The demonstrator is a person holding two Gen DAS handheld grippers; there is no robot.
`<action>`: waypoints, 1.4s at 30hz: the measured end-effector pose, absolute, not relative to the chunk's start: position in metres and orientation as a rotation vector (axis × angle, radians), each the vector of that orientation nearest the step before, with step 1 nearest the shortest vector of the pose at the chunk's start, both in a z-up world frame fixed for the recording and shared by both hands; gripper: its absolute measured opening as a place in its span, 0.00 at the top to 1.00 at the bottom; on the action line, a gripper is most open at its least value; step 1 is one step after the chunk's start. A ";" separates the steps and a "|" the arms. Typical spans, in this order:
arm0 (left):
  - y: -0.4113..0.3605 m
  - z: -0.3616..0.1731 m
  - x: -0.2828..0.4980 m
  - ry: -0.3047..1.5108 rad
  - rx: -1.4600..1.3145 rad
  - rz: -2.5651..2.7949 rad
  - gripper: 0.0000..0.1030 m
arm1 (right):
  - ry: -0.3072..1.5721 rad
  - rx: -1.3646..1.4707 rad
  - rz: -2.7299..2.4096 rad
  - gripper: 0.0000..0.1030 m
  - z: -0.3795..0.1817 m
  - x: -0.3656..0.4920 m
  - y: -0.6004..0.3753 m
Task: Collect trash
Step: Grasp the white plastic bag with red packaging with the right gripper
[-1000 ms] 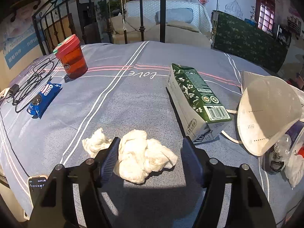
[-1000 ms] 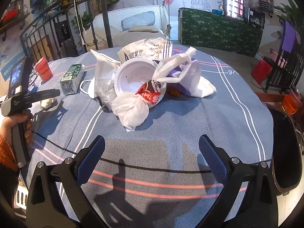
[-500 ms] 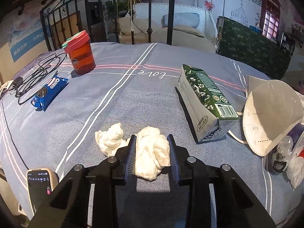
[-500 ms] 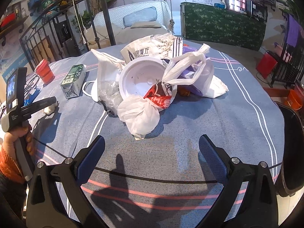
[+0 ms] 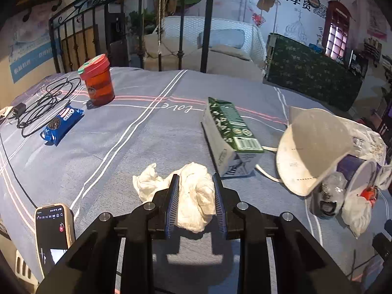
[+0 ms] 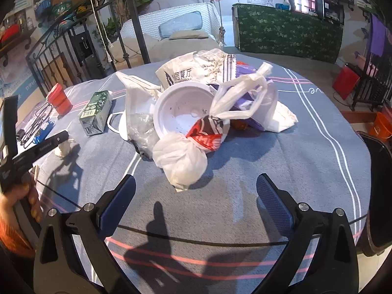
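Fingers (image 5: 174, 196) closed on tissue (image 5: 196, 196) — carton (image 5: 230, 137) beside.

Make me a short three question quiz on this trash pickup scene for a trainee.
1. True or false: the left gripper is closed on the crumpled tissue.
2. Which lies beside the green carton? A face mask, B red cup, C phone.
3. Fill in: the right gripper is ____.

Key: 1 true; 2 A; 3 open, holding nothing.
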State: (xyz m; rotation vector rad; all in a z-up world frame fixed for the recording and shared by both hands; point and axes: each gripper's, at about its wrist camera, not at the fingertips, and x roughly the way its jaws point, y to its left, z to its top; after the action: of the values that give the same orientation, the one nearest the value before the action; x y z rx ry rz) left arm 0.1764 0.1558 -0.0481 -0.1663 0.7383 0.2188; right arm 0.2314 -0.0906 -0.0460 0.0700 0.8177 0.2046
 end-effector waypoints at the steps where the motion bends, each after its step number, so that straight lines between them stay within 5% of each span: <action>1: 0.149 -0.046 0.174 0.732 -0.165 0.199 0.74 | 0.825 0.077 0.215 0.05 -0.046 0.235 -0.089; 5: 0.122 -0.040 0.166 0.723 -0.151 0.111 0.74 | 0.838 0.078 0.216 0.06 -0.048 0.251 -0.081; 7: 0.112 -0.038 0.162 0.716 -0.142 0.080 0.74 | 0.862 0.078 0.209 0.19 -0.052 0.259 -0.079; 11: 0.100 -0.039 0.159 0.720 -0.133 0.043 0.74 | 0.890 0.108 0.194 0.27 -0.058 0.273 -0.079; 19: 0.087 -0.042 0.150 0.724 -0.124 0.011 0.74 | 0.900 0.152 0.193 0.81 -0.067 0.276 -0.088; 25: 0.073 -0.039 0.142 0.718 -0.117 -0.018 0.74 | 0.847 0.144 0.230 0.89 -0.060 0.255 -0.092; 42: -0.013 -0.015 0.110 0.640 -0.038 -0.233 0.74 | 0.668 0.103 0.172 0.91 -0.018 0.177 -0.145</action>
State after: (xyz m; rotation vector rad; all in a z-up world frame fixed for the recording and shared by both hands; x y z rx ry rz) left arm 0.1105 -0.0133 -0.0146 -0.0375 0.6397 -0.2332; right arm 0.1768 -0.1453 -0.0182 0.1032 0.6676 0.1717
